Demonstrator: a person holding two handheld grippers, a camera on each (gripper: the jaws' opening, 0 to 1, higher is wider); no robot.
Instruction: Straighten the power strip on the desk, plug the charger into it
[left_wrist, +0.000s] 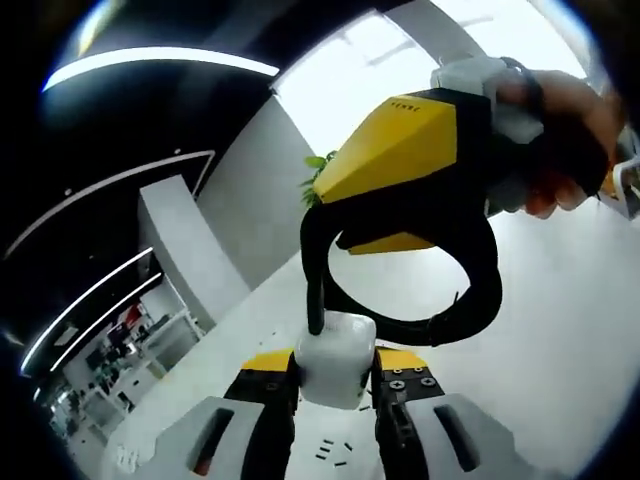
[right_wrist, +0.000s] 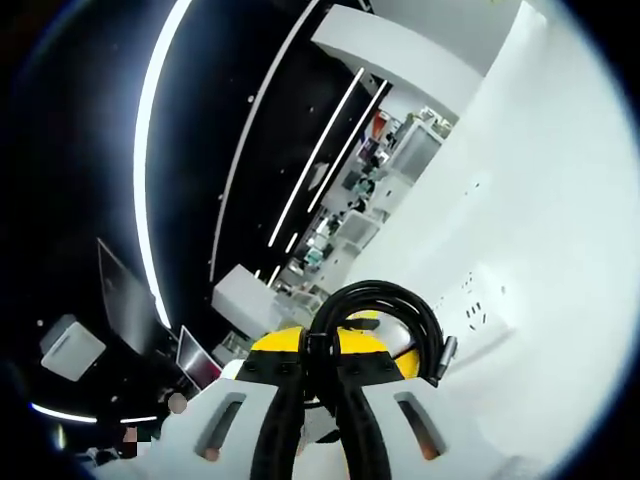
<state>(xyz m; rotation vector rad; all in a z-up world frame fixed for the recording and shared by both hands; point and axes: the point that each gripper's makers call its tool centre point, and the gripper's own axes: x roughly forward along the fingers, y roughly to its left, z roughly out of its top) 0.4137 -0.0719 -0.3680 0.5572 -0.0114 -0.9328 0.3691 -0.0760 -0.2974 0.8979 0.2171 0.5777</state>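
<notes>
My left gripper (left_wrist: 335, 372) is shut on a white charger block (left_wrist: 336, 345), which stands between its jaws. A black cable (left_wrist: 478, 290) runs up from the charger and curls in a loop. Just under the charger lies a white surface with dark socket slots, the power strip (left_wrist: 334, 450). The yellow and black right gripper (left_wrist: 400, 160) hangs above the loop, with a person's hand (left_wrist: 570, 120) holding it. In the right gripper view, my right gripper (right_wrist: 321, 368) is shut on the coiled black cable (right_wrist: 400, 295). The white power strip (right_wrist: 482, 300) lies on the desk beyond it.
The white desk (right_wrist: 560, 220) stretches wide to the right. A green plant (left_wrist: 318, 175) stands behind the right gripper. Shelves with small items (right_wrist: 365, 190) line the far side of the room. Dark screens (right_wrist: 125, 290) stand off to the left.
</notes>
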